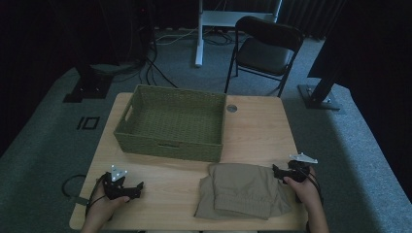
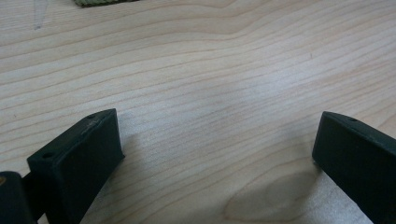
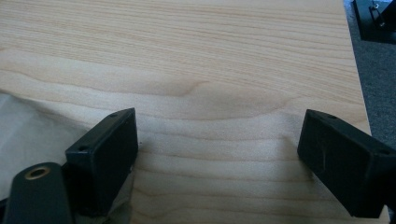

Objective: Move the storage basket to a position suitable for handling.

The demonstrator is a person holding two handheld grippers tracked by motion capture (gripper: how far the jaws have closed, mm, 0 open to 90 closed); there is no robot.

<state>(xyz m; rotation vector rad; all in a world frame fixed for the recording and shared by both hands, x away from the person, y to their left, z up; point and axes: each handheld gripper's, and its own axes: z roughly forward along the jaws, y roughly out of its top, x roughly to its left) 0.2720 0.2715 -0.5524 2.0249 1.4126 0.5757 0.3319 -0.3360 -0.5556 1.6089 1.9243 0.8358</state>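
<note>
A folded khaki garment (image 1: 240,190) lies on the wooden table (image 1: 257,126) at the front right. A green woven basket (image 1: 172,121) stands empty at the table's middle back. My left gripper (image 1: 138,188) rests in a hand at the front left, jaws pointing right. In its own view the left gripper (image 2: 217,121) is open over bare wood. My right gripper (image 1: 276,173) sits at the garment's right edge, pointing left. The right gripper (image 3: 219,120) is open, its left jaw resting on the edge of the garment (image 3: 28,130), nothing between the jaws.
A corner of the basket (image 2: 100,2) shows far ahead of the left gripper. The table's right edge and grey carpet (image 3: 373,70) lie close beside the right gripper. A black folding chair (image 1: 265,51) and stand legs are on the floor behind the table.
</note>
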